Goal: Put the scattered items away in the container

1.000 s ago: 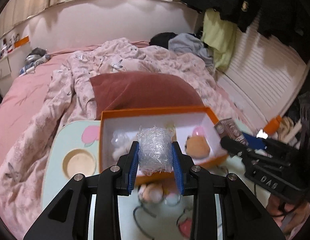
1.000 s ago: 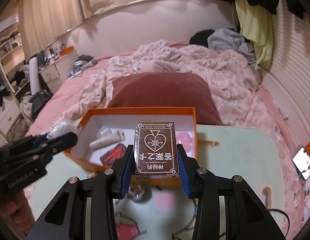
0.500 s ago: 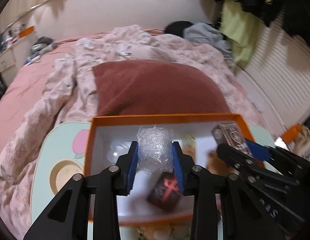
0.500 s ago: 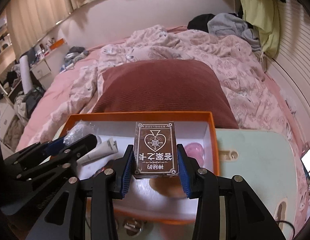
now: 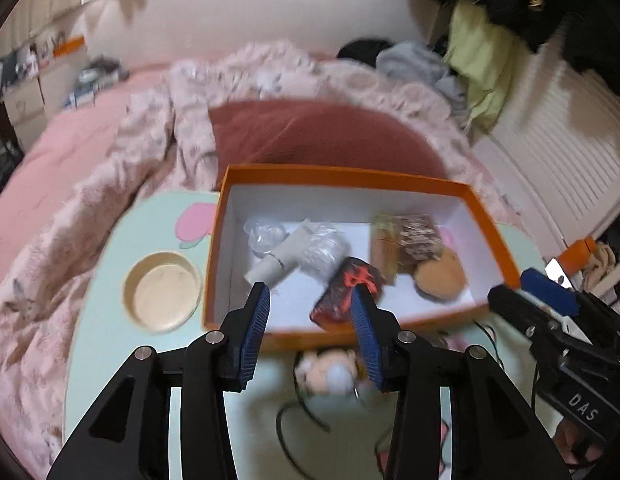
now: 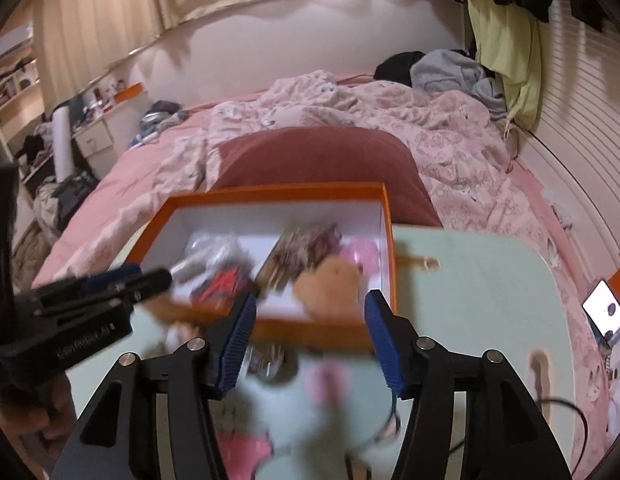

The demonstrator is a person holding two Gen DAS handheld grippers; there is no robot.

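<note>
Beside the orange box [image 5: 486, 232], only left-view round dish [image 5: 163, 291]

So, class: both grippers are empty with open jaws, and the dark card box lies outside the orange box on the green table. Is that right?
Not quite. In the left wrist view the card box lies inside the orange box, beside the tan plush. The rest holds: left gripper and right gripper hold nothing, jaws opening.

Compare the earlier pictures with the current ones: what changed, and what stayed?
Both hand-held grippers let go: the left hand-held gripper dropped the bubble-wrap roll and the right hand-held gripper dropped the card box into the orange box; their jaws are opening, empty. The orange box, tray table and pillow stayed.
</note>
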